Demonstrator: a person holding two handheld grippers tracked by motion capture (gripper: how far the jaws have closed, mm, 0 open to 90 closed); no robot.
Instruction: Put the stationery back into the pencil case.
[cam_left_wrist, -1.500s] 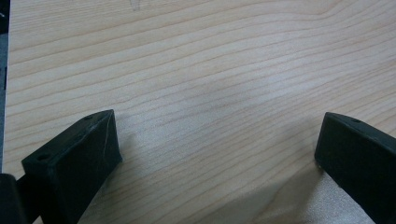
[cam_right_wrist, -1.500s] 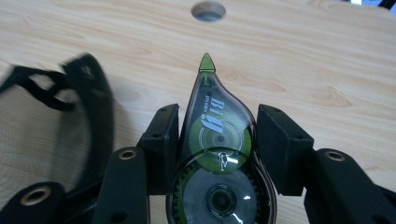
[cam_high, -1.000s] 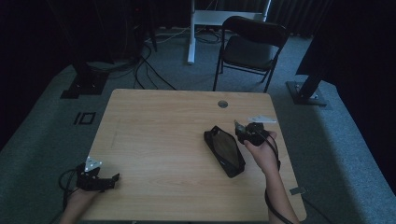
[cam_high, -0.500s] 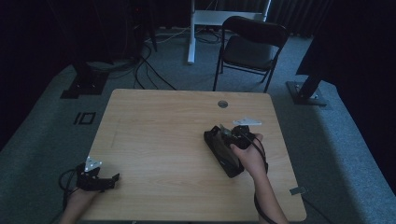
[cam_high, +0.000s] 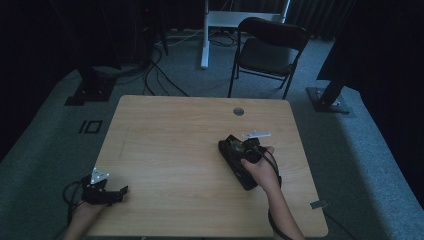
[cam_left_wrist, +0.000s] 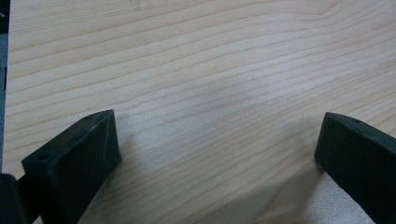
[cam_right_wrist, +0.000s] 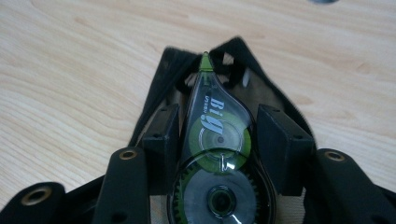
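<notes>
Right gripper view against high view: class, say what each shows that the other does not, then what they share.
Right gripper view alone: a green correction tape roller clamped between the right gripper jaws, its tip inside the open black pouch.
High view alone: the left gripper at the table's near left edge, a folding chair, floor cables.
Shared: pouch, right gripper, wooden table.

On the tabletop a pouch lies right of centre. The right tongs sit over it, a tape roller between the jaws, tip in the pouch mouth. The left tongs rest at the near left corner. A chair stands behind the tabletop
</notes>
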